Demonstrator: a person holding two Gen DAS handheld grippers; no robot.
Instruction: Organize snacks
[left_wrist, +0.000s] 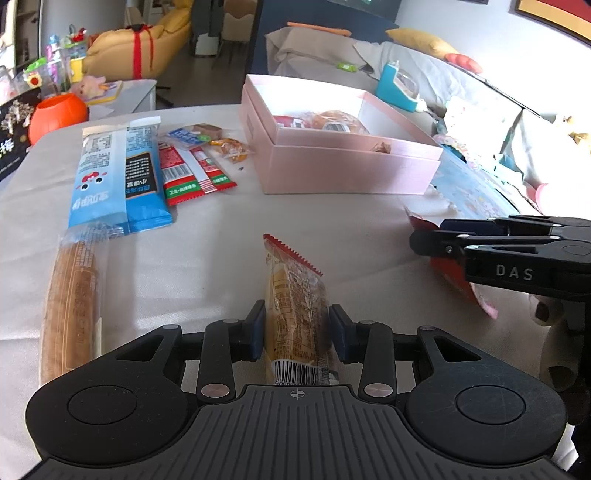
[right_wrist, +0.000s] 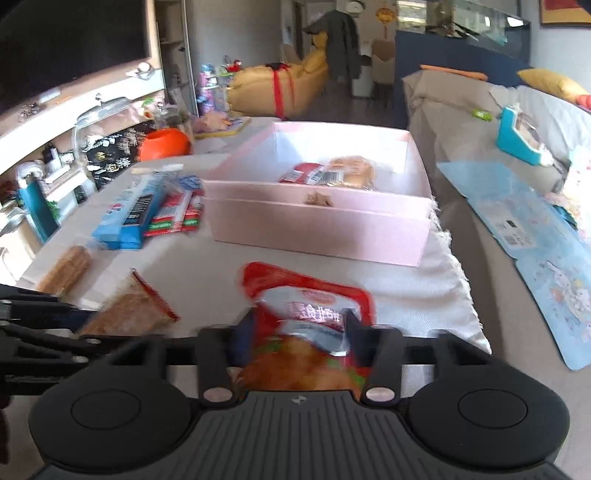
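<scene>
My left gripper (left_wrist: 297, 323) is shut on a yellow snack packet with a red serrated edge (left_wrist: 295, 295), held above the table. It also shows in the right wrist view (right_wrist: 129, 306). My right gripper (right_wrist: 299, 325) is shut on a red snack pouch (right_wrist: 310, 314); it appears at the right of the left wrist view (left_wrist: 424, 240). A pink open box (left_wrist: 351, 166) (right_wrist: 317, 229) stands ahead and holds a few snacks (right_wrist: 332, 173).
On the grey tablecloth (left_wrist: 221, 229) lie a blue packet (left_wrist: 118, 177), red-green sticks (left_wrist: 192, 173), small candies (left_wrist: 229, 147) and a long biscuit roll (left_wrist: 70, 306). An orange pot (left_wrist: 55, 114) stands far left. A blue printed mat (right_wrist: 535, 251) lies right.
</scene>
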